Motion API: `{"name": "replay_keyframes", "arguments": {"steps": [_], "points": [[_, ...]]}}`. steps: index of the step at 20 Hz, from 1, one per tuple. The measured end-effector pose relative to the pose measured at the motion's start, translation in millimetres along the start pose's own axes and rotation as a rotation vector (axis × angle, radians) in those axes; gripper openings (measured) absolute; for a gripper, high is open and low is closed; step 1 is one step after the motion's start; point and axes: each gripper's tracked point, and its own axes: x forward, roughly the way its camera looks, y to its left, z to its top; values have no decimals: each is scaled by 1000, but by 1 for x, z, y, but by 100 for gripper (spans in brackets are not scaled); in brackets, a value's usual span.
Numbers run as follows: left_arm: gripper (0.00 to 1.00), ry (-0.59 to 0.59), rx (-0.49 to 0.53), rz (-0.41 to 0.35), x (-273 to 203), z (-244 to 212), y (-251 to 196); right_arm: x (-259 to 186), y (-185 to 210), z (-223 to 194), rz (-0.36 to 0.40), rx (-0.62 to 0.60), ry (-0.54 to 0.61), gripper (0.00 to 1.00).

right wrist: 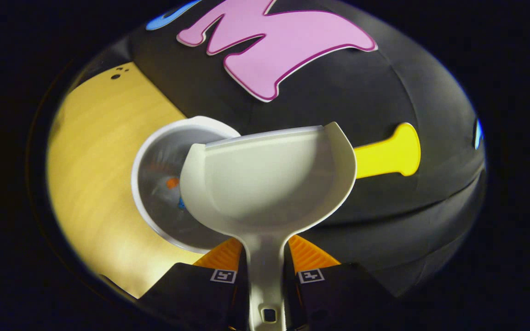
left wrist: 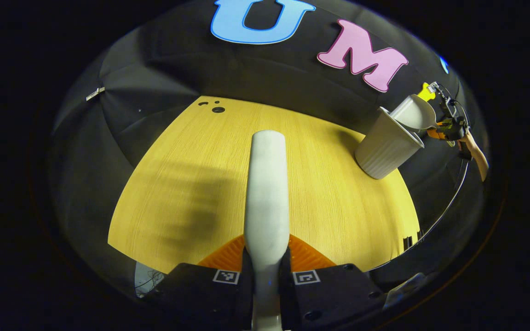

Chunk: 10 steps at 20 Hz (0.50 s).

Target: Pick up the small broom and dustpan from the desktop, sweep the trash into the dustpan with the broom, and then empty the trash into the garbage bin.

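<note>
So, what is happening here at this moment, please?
A person holds a gripper in each hand. The right gripper is shut on the dustpan handle and holds the pan over the open garbage bin, with small bits inside. The left gripper is shut on the broom above the wooden desktop.

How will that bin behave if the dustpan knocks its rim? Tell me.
The garbage bin is tall on a narrower base and looks thin-walled, so probably light and apt to tip or slide on the smooth desktop. The dustpan hangs over its rim now.
</note>
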Motion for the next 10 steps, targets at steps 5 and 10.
{"name": "replay_keyframes", "arguments": {"steps": [5,10], "points": [[28,-45,63,30,-15,7,-2,-51,11,23,104,186,-98,34],[28,-52,88,7,-11,2,-20,-104,63,37,253,354,-198,33]]}}
